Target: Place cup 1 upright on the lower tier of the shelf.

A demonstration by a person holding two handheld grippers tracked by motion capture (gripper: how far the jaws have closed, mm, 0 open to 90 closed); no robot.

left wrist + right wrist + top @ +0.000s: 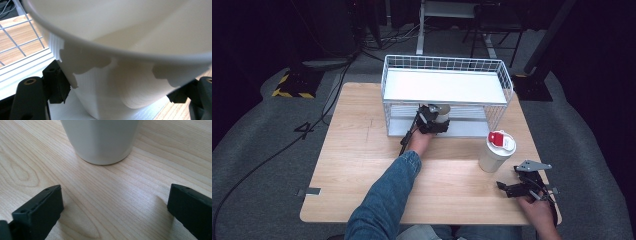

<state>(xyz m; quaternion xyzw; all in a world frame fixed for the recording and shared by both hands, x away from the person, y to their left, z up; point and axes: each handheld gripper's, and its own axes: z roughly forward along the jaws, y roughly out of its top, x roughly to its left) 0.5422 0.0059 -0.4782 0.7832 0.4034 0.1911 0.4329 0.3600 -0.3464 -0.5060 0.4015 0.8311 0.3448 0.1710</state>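
Clearly the left claw [435, 119] is clamped on an open white cup [130, 75], holding it inside the lower tier of the white wire basket shelf [507, 82]. With wire so near, a tilted withdrawal could knock the rim on the frame or topple the cup upon release. Well apart, the right claw [115, 202] hovers with jaws spread, empty, just before the lidded cup [496, 150] on the wooden surface [362, 150]; a careless nudge might tip it.

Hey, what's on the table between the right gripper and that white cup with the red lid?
Nothing: the right gripper view shows bare wood from the right gripper, jaws apart, to the white cup. The high view agrees.
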